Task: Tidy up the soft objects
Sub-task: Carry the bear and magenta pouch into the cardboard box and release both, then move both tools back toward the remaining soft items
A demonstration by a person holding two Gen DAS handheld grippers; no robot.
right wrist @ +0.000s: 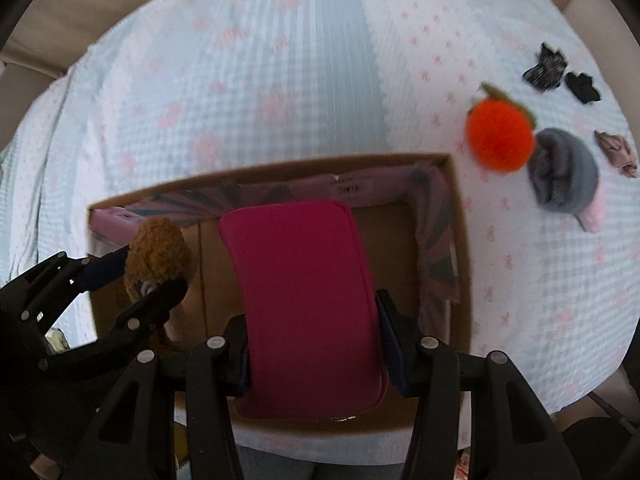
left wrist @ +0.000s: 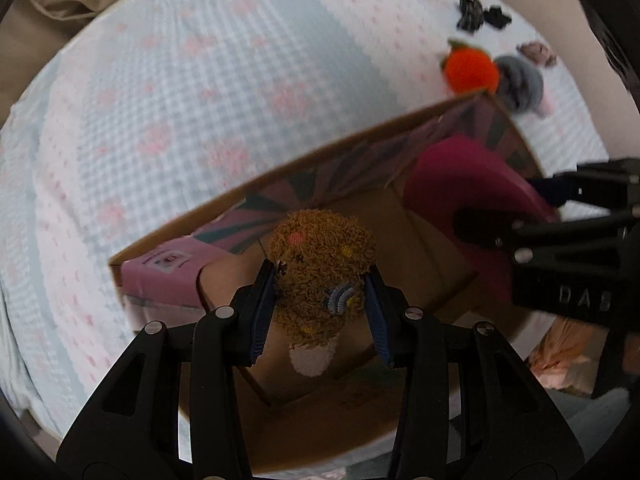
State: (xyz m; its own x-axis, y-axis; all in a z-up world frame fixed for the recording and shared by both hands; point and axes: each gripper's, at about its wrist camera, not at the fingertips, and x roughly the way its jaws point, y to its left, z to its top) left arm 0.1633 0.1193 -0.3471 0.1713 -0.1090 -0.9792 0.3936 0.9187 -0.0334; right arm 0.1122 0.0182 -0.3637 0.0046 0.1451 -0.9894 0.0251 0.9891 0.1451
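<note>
My left gripper point(left wrist: 320, 312) is shut on a brown fuzzy sock point(left wrist: 320, 268) and holds it over the left part of an open cardboard box point(left wrist: 256, 178). My right gripper point(right wrist: 314, 344) is shut on a magenta pouch point(right wrist: 300, 300) and holds it over the middle of the box point(right wrist: 460, 240). The sock also shows in the right wrist view point(right wrist: 158, 250), and the pouch in the left wrist view point(left wrist: 460, 188). The right gripper's body point(left wrist: 568, 264) shows at the right of the left wrist view.
The box sits on a bed with a pale blue and pink checked cover point(right wrist: 280, 80). To the right of the box lie an orange plush fruit point(right wrist: 500, 136), a grey rolled cloth point(right wrist: 564, 172), a small pinkish cloth point(right wrist: 616, 148) and two black cloth pieces point(right wrist: 560, 72).
</note>
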